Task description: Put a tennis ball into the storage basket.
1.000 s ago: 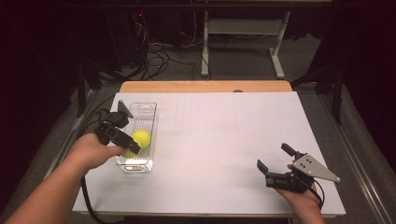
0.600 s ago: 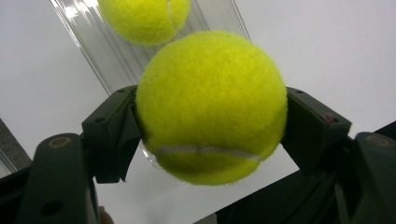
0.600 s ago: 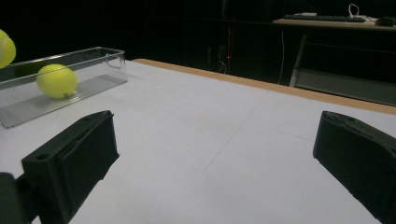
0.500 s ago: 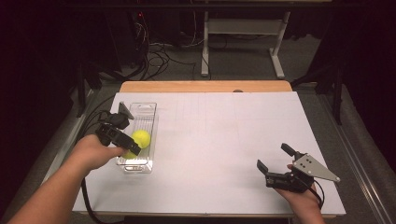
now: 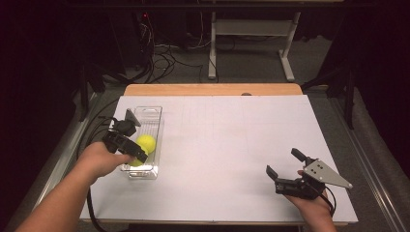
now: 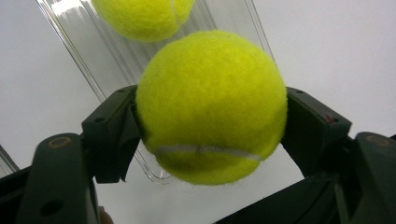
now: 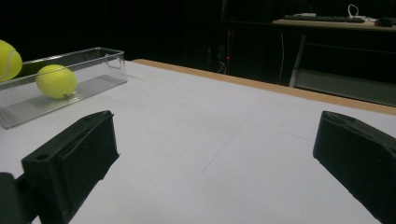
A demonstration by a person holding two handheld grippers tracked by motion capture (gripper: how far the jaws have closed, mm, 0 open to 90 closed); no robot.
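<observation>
the left gripper (image 6: pixel 210 121) is clamped on a tennis ball (image 6: pixel 211 105) over the clear tray (image 5: pixel 151 117) near the table's left edge; the right gripper (image 5: pixel 286 168) rests with jaws apart near the front right corner.

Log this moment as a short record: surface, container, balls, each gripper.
surface: white table top
container: clear plastic tray at the table's left side
balls: two yellow tennis balls; one lies in the tray, the other is gripped above it
left gripper: over the tray, jaws shut on the held tennis ball
right gripper: low at the table's near right, jaws open, nothing between them
</observation>
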